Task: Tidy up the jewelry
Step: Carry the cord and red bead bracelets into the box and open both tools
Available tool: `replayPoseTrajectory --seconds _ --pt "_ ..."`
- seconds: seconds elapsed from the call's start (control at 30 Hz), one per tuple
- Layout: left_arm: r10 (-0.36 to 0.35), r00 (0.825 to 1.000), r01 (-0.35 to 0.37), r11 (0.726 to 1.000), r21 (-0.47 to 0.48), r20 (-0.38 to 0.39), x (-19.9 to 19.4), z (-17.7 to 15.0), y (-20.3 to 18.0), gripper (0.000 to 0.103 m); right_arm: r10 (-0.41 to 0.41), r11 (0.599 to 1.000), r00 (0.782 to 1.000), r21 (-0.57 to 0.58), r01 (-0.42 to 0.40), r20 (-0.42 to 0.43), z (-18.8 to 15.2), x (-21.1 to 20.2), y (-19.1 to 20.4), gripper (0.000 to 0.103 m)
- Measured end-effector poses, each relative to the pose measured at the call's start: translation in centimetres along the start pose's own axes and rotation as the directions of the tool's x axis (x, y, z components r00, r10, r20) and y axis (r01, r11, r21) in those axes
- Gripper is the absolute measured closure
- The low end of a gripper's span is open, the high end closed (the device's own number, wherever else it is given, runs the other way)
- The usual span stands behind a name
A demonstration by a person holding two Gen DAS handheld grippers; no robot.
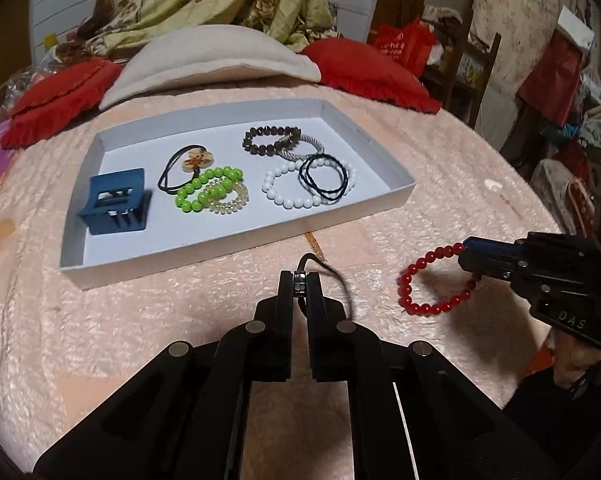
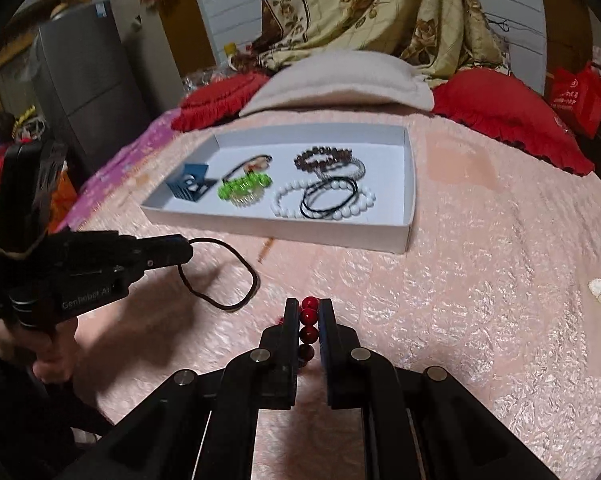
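Now, the lay of things, from biggest down:

Bed: a pink quilted cover (image 1: 440, 184) carries everything; no counter here.

Tray: the white tray (image 1: 398, 196) lies on the bed, ahead of both my hands, its long axis running across my view. In the left view its near wall is straight beyond my left fingers; in the right view it sits ahead and a little to the left.

Tray contents: blue clip (image 1: 114, 200) at the left end, green beads (image 1: 192, 192) and a charm cord in the middle, white beads (image 1: 284, 196), brown beads and black ties toward the right. The near strip of the floor looks bare, and so does the far right end.

Red bracelet: the red bracelet (image 1: 428, 280) hangs as a loop from my right gripper (image 2: 309, 312), off to the right of the tray's near corner. My right fingers (image 2: 290, 320) are pinching a few beads of it.

Black tie: the black tie (image 2: 224, 276) droops in a loop from my left gripper (image 1: 300, 280). My left fingers (image 1: 285, 292) are pressed together on its small metal clasp.

Which hand is nearer: the left, I judge; it points almost straight at the near wall, while the right must travel forward and to the left.

Next move, as I judge it: carry each piece forward over the near wall, then let go.
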State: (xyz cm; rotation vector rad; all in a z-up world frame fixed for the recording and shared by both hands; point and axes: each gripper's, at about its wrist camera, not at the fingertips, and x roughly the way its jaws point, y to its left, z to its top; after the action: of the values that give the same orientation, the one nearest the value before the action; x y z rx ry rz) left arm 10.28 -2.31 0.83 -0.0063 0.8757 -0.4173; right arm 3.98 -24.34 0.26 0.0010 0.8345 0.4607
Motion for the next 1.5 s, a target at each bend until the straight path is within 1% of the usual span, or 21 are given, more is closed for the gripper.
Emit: replayPoseTrajectory --seconds 0.13,0.23,0.37,0.47,0.5,0.57,0.67,0.8,0.87,1.03,1.13,1.23,1.33,1.43,1.5 --pt "0.019 1.000 -0.018 1.000 -0.012 0.015 -1.0 -0.2 0.2 0.099 0.017 1.000 0.999 -0.008 -0.016 0.034 0.3 -1.0 0.9 0.095" --pt "0.047 0.999 -0.046 0.999 -0.028 0.024 -1.6 -0.2 0.5 0.099 0.022 1.000 0.998 -0.003 -0.022 0.062 0.7 -1.8 1.1 0.095" --pt "0.052 0.998 -0.051 0.998 -0.047 0.033 -2.1 -0.1 0.8 0.099 0.000 1.000 0.996 0.016 -0.001 0.089 1.4 -2.4 1.4 0.095" --pt "0.055 0.998 -0.053 0.997 -0.051 0.043 -2.5 0.1 0.8 0.099 -0.010 1.000 0.996 0.000 0.010 0.085 2.1 -2.5 1.9 0.095" --pt "0.061 0.997 -0.059 0.997 -0.053 0.046 -2.5 0.2 0.8 0.099 -0.018 1.000 0.996 -0.008 0.019 0.092 2.5 -2.6 2.1 0.095" --pt "0.064 0.997 -0.061 0.996 -0.060 0.046 -2.6 0.5 1.0 0.099 -0.010 1.000 0.992 -0.004 0.010 0.123 3.2 -3.0 2.1 0.095" --pt "0.066 0.996 -0.062 0.996 -0.063 0.064 -3.4 1.3 1.4 0.099 0.004 1.000 0.991 0.026 -0.007 0.136 4.7 -2.8 1.6 0.095" --pt "0.060 0.993 -0.051 0.995 -0.090 0.101 -4.4 3.0 2.8 0.099 0.015 1.000 0.988 0.018 -0.018 0.154 6.8 -2.6 1.6 0.095" --pt "0.075 0.991 -0.064 0.993 -0.099 0.107 -4.2 4.1 3.5 0.099 0.021 0.999 0.987 0.025 -0.025 0.157 8.1 -2.0 1.5 0.095" --pt "0.103 0.986 -0.087 0.989 -0.121 0.131 -2.8 7.9 5.4 0.099 0.013 0.999 0.990 0.047 -0.020 0.143 11.1 0.7 1.2 0.095" --pt "0.124 0.983 -0.105 0.984 -0.142 0.133 -1.0 10.4 6.7 0.099 0.011 0.997 0.990 0.076 -0.021 0.138 12.6 2.8 0.8 0.095" --pt "0.138 0.984 -0.116 0.976 -0.182 0.113 1.8 12.3 8.5 0.099 0.007 0.992 0.991 0.121 -0.023 0.130 13.3 4.9 0.2 0.095" --pt "0.163 0.982 -0.139 0.966 -0.220 0.092 4.0 13.3 10.5 0.099 0.010 0.987 0.991 0.157 -0.030 0.133 14.2 6.5 -0.1 0.095" --pt "0.183 0.981 -0.159 0.951 -0.264 0.067 5.5 13.3 12.5 0.099 0.015 0.982 0.991 0.186 -0.039 0.131 14.9 7.9 -0.1 0.095" --pt "0.210 0.977 -0.191 0.939 -0.287 0.036 6.6 13.0 13.8 0.099 0.022 0.980 0.992 0.195 -0.045 0.121 15.3 9.1 0.1 0.095"
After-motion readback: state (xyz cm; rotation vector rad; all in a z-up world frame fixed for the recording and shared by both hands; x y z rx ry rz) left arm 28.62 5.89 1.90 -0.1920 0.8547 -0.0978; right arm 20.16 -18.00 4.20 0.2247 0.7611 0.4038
